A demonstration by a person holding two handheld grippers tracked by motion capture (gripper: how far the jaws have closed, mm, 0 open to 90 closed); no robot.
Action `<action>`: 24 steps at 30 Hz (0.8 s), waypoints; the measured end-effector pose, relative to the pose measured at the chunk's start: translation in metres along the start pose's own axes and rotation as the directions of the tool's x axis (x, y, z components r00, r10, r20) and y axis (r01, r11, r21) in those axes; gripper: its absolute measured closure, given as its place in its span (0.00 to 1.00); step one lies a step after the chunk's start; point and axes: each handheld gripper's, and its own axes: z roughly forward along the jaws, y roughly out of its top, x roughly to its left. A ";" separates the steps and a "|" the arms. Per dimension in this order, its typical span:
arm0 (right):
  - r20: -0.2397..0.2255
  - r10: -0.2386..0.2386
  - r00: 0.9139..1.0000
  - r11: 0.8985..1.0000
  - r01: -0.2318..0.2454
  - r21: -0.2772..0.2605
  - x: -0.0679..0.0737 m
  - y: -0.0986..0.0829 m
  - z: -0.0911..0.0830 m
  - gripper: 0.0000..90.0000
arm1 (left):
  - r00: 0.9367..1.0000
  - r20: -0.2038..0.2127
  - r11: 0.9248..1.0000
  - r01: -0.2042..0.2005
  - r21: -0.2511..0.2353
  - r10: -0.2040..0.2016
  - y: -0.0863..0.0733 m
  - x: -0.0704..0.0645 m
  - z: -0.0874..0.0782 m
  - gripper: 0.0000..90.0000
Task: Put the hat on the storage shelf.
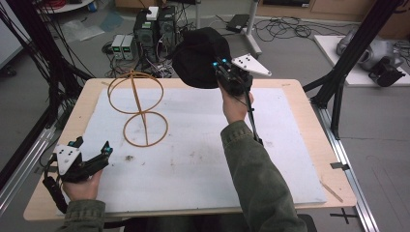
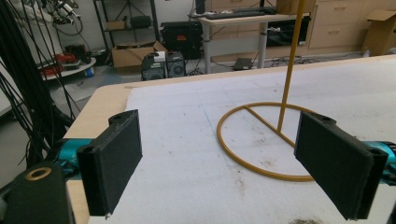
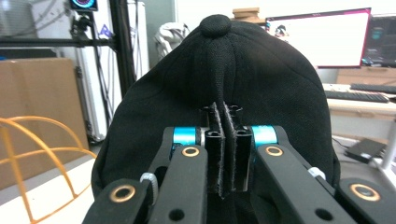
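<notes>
1. Left tongs [image 1: 92,151] rested released at the counter's [image 1: 300,96] near-left corner.
2. The yellow wire hat stand [image 1: 138,108] stood between.
3. Right tongs [image 3: 223,154] pinched the soft, light black fabric cap [image 3: 219,88] by a fold, held aloft; it would probably sag.

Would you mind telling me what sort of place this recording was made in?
Most likely a lab or workshop. Computer towers stand on the floor amid loose cables, black frame posts flank the table, and desks with a lit monitor sit behind the black cap.
</notes>
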 end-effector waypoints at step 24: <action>-0.236 0.042 0.971 0.992 -0.068 -0.104 0.049 -0.004 0.011 0.98 | 1.000 0.002 1.000 0.008 -0.001 -0.008 -0.001 0.002 0.000 0.17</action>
